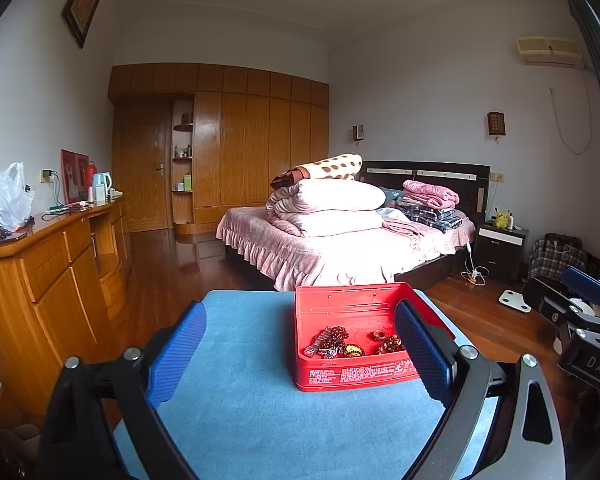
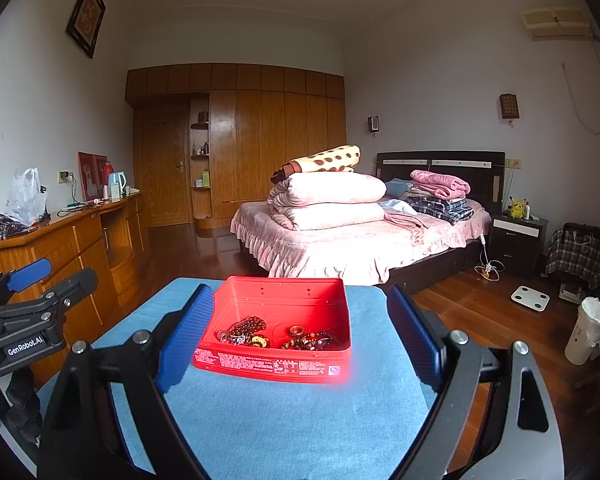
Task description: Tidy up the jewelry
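Note:
A red open tin box [image 1: 348, 380] [image 2: 268, 364] sits on a blue cloth-covered table [image 1: 240, 360] [image 2: 284, 420]. Inside lies jewelry: beaded bracelets [image 1: 334, 338] [image 2: 248, 326], a watch band [image 1: 320, 344], a small ring [image 1: 379, 335] [image 2: 297, 330] and dark bead strands [image 1: 390, 346] [image 2: 312, 340]. My left gripper [image 1: 300, 328] is open and empty, held above the table, its right finger beside the box's right wall. My right gripper [image 2: 300, 316] is open and empty, with the box lying between its fingers further ahead. Each gripper shows at the edge of the other's view, the right one [image 1: 580, 320] and the left one [image 2: 28, 312].
A wooden dresser [image 1: 52, 276] [image 2: 80, 236] with a plastic bag and kettle stands at the left. A bed [image 1: 340, 240] [image 2: 360, 236] with folded quilts is behind the table. A wardrobe [image 1: 240, 140], a nightstand [image 2: 518, 240], a scale [image 2: 530, 298] and a white bin [image 2: 586, 330] are around.

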Motion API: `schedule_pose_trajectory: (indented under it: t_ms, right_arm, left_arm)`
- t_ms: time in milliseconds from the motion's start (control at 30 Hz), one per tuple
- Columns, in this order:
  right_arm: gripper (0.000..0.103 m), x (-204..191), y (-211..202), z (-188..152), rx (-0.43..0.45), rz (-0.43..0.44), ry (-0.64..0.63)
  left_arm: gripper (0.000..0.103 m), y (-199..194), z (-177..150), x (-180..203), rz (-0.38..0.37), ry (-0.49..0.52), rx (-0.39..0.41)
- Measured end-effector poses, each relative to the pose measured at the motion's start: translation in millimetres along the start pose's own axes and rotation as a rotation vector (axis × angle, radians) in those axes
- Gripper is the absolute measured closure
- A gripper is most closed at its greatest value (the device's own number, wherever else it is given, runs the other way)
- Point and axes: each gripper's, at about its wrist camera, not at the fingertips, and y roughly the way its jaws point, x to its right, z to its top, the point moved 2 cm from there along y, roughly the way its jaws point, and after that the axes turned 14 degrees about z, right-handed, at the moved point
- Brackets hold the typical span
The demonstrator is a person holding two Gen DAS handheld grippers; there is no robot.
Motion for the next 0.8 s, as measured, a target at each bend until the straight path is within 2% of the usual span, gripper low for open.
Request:
schedule_pose_trajectory:
  t_ms: [800]
  right_arm:
    - [0.017,3.9,-9.5,3.1,0.003,0.002,-0.002]
  left_arm:
    - [0.01,-0.6,0.1,1.1,-0.001,0.003,0.001]
